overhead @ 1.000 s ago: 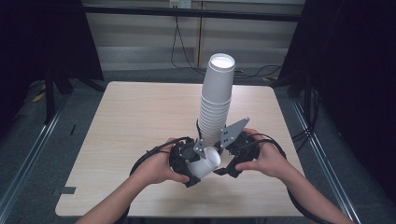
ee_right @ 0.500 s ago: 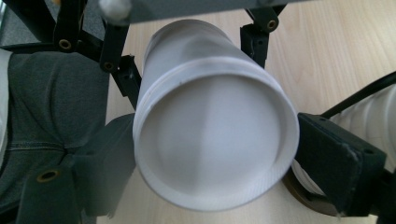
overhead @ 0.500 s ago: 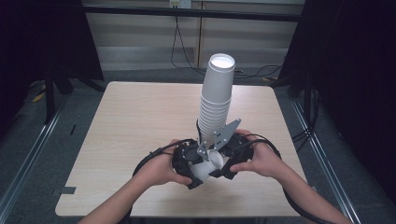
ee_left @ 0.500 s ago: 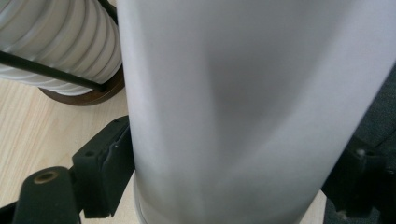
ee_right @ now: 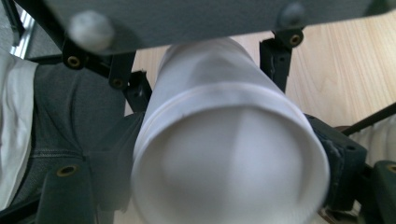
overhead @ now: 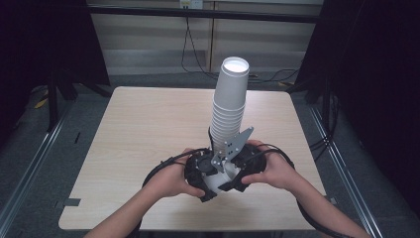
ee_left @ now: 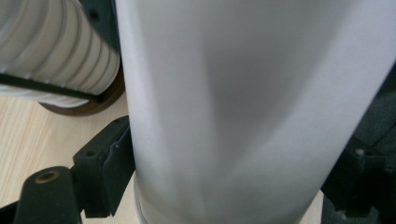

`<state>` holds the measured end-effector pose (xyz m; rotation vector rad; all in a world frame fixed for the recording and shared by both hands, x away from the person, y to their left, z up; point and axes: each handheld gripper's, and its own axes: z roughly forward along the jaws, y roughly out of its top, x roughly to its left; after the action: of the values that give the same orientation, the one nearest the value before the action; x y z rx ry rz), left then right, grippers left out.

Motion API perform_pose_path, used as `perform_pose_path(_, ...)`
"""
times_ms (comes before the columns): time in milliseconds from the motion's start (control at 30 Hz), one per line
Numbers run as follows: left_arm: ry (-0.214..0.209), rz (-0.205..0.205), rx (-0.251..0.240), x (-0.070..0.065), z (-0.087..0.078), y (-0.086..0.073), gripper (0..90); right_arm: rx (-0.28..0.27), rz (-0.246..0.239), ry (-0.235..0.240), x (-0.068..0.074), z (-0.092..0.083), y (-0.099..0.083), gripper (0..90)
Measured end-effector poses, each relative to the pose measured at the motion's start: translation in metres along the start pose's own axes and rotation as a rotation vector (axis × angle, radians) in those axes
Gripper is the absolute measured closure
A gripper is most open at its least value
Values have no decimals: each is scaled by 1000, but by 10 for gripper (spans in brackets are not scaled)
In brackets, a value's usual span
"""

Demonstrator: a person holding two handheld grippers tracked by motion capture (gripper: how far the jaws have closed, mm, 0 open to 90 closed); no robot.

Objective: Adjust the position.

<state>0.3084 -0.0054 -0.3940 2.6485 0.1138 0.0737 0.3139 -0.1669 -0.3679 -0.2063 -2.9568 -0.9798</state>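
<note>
A tall stack of white paper cups [overhead: 229, 106] stands mid-table, leaning slightly right. Just in front of it a single white cup [overhead: 218, 180] lies on its side between both grippers. My left gripper [overhead: 199, 174] is shut on the cup's wall [ee_left: 243, 112], one black jaw on each side. My right gripper [overhead: 241, 171] grips the same cup [ee_right: 229, 154] near its closed base, which faces the camera. Beyond it, in the right gripper view, are the left gripper's jaws and its grey plate [ee_right: 210, 16].
The light wooden table [overhead: 148, 129] has free room to the left and behind the stack. Its front edge lies just below the hands. The stack rests on a brown round base [ee_left: 88, 105]. Cables [overhead: 163, 166] loop from both grippers.
The two hands have closed in slightly around the single cup and the grey plate has tipped a little. The stack has not moved.
</note>
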Motion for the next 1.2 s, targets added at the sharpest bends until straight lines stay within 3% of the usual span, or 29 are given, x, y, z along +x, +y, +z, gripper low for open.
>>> perform_pose_path(33, 4, -14, -22, -2, 2, 0, 160, -4, 1, 1, 0, 0, 0, 220)
perform_pose_path(67, 8, 15, -4, 0, 1, 1, 163, -3, 10, -2, 0, 1, 0, 223)
perform_pose_path(133, 5, 17, -3, 1, 0, 1, 165, -5, 5, -14, 0, 1, -1, 227)
perform_pose_path(167, 5, -19, -32, -1, 2, 0, 165, -12, 2, -15, 1, 0, -2, 234)
perform_pose_path(233, -3, 30, 5, 2, 0, 1, 165, -11, -4, -11, 0, -1, -2, 236)
perform_pose_path(267, -4, -51, -45, -4, 3, 0, 163, -13, 0, -8, 0, -1, -3, 237)
perform_pose_path(333, -11, 9, -21, 0, 1, 0, 153, -11, 1, -8, 1, -1, -3, 237)
perform_pose_path(367, -9, 37, -31, 3, 0, -1, 145, -12, -2, -14, 1, -2, -2, 237)
perform_pose_path(433, -13, 22, -43, 3, 0, -1, 143, -12, -5, -16, 0, -3, -2, 237)
perform_pose_path(533, -17, 33, -58, 4, -3, -3, 139, -22, 4, -19, 0, -5, -4, 237)
perform_pose_path(567, -1, 20, -82, 2, -3, -3, 139, -24, 8, -24, 0, -6, -5, 237)
perform_pose_path(800, -4, 48, -84, 3, -8, -2, 143, -25, 7, -19, -2, -6, -7, 236)
perform_pose_path(900, -8, 21, -136, 4, -14, -1, 149, -23, -8, -19, -2, -3, -8, 236)
perform_pose_path(933, -8, 21, -136, 4, -14, -1, 151, -4, 3, -19, -2, -3, -9, 236)
perform_pose_path(1200, 7, 10, -156, 8, -25, -9, 153, -7, 2, -35, -4, -6, -16, 233)
